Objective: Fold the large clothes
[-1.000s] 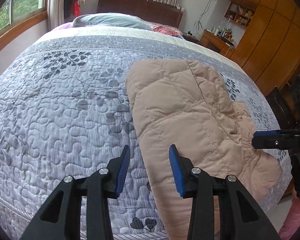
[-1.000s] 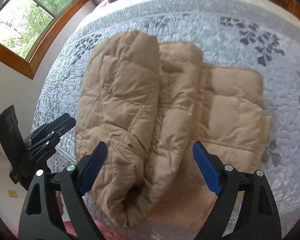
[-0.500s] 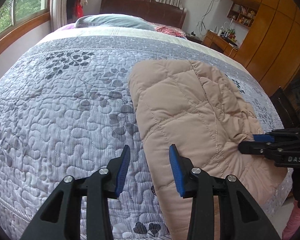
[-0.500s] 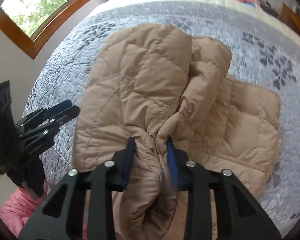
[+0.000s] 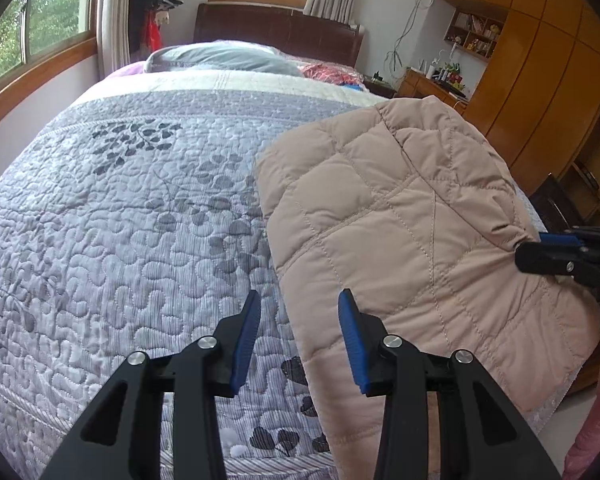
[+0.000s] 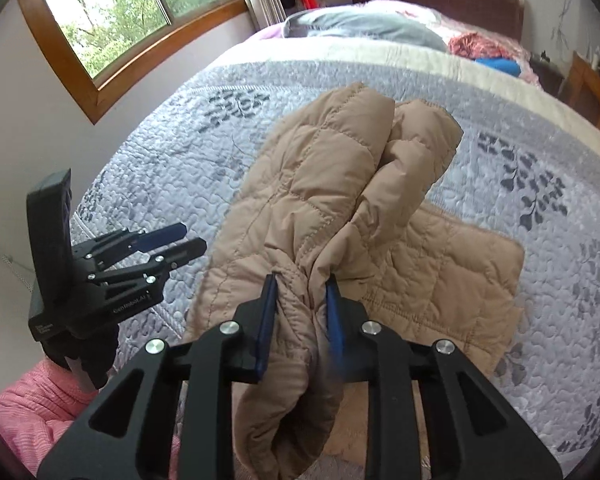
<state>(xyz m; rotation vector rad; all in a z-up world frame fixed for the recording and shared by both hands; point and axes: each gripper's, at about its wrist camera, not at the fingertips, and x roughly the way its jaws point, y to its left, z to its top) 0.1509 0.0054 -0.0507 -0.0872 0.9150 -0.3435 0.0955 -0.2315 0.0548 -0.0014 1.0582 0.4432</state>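
A beige quilted jacket (image 5: 380, 216) lies on the right half of the bed's grey leaf-patterned quilt (image 5: 120, 220). In the right wrist view the jacket (image 6: 332, 184) is bunched and raised at its near side. My right gripper (image 6: 302, 312) is closing its jaws on that gathered fold, and the blue pads press into the fabric. The left wrist view shows the right gripper (image 5: 540, 246) at the jacket's right edge. My left gripper (image 5: 298, 336) hangs open over the jacket's left edge near the foot of the bed, nothing between its fingers. It also shows as the left gripper (image 6: 168, 244) in the right wrist view.
A grey pillow (image 5: 220, 58) and dark headboard (image 5: 276, 32) lie at the far end. Red and blue clothes (image 6: 488, 50) sit by the pillow. A wooden wardrobe (image 5: 540, 60) and desk (image 5: 428, 84) stand right of the bed. Windows (image 6: 112, 12) are on the left wall. A pink sleeve (image 6: 32, 404) is near.
The right gripper went from wide open over the jacket to clamped on a bunched fold, then rose and pulled that side of the jacket up. The left gripper stayed open and hardly shifted.
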